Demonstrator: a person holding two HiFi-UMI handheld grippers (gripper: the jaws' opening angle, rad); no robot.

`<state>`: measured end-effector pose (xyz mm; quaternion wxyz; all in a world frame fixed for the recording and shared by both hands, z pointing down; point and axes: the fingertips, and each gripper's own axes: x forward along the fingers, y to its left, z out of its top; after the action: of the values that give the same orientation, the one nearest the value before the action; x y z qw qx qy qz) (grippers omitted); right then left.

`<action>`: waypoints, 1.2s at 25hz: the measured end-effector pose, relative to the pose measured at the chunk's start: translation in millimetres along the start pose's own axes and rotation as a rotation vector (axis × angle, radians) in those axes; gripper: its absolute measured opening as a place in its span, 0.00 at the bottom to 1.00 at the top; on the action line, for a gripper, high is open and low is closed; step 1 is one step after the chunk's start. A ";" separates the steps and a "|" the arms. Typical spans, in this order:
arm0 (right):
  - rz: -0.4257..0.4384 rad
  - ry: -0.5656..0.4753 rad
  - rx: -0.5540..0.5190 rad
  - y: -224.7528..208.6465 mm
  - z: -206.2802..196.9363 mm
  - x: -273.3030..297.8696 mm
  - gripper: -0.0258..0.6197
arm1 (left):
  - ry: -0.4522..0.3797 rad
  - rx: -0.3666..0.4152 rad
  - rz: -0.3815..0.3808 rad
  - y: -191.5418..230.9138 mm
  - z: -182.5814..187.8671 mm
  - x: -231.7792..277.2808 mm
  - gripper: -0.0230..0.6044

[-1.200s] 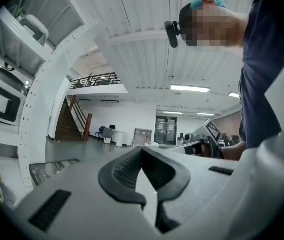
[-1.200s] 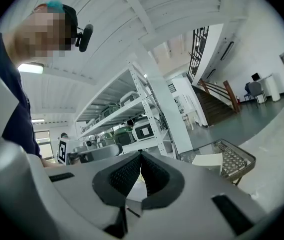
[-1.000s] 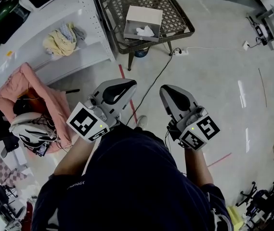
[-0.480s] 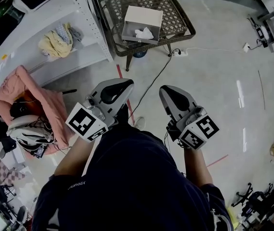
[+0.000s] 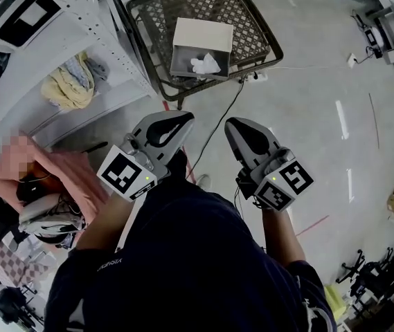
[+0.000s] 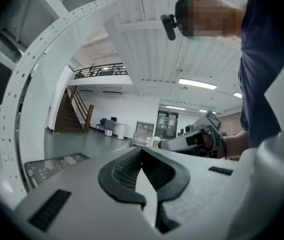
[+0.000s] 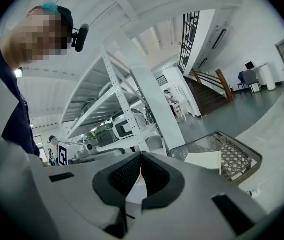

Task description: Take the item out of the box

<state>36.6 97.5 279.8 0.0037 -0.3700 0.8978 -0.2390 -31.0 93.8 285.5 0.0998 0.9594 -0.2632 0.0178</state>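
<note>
1. Far on the left stands a white shelf (image 5: pixel 106 106) with a yellow cloth (image 5: pixel 65 88) bunched up on it. Lower down lie a pink cloth (image 5: pixel 75 175) and a helmet (image 5: pixel 48 209).
2. The person in the dark shirt (image 5: pixel 183 268) holds the left gripper (image 5: pixel 185 121) out in front, low and well back from the table. Its tongs are pressed together at the tips with nothing between them, which shows plainly in the left gripper view (image 6: pixel 142 150).
3. Past the two grippers stands a wire table (image 5: pixel 269 37) with a top like a net. The box (image 5: pixel 202 34) sits on it, with its open side up.
4. The item (image 5: pixel 205 64) is a small white crumpled thing. It lies down inside the box, in the part nearer the person. It looks a bit longer from side to side than from front to back, so its long way runs across the box. It is too scrunched up to tell which end is the front.
5. A black cable (image 5: pixel 226 111) runs over the floor from under the table toward the person's feet.
6. The right gripper (image 5: pixel 230 124) is held beside the left one, close but not touching, and both point toward the table. Its tongs are together too and hold nothing (image 7: pixel 141 155). In the right gripper view the box (image 7: pixel 204 160) and the wire table (image 7: pixel 239 156) show ahead and a little to the right, well apart from the tongs
</note>
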 end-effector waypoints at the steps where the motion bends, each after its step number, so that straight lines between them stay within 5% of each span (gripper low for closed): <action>1: -0.006 0.002 0.006 -5.4 2.4 11.7 0.08 | 0.014 0.012 -0.005 11.7 -1.5 3.8 0.05; 15: -0.102 0.030 0.054 -61.3 22.2 113.9 0.08 | 0.124 0.096 -0.091 125.5 -19.6 43.1 0.05; 30: -0.104 0.125 0.130 -140.2 -18.3 139.9 0.08 | 0.281 0.087 -0.071 188.0 -105.6 112.7 0.05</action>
<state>24.6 -73.7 380.4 -0.0408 -0.3992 0.8585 -0.3193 -27.6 -99.7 432.9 0.0944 0.9595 -0.2118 0.1598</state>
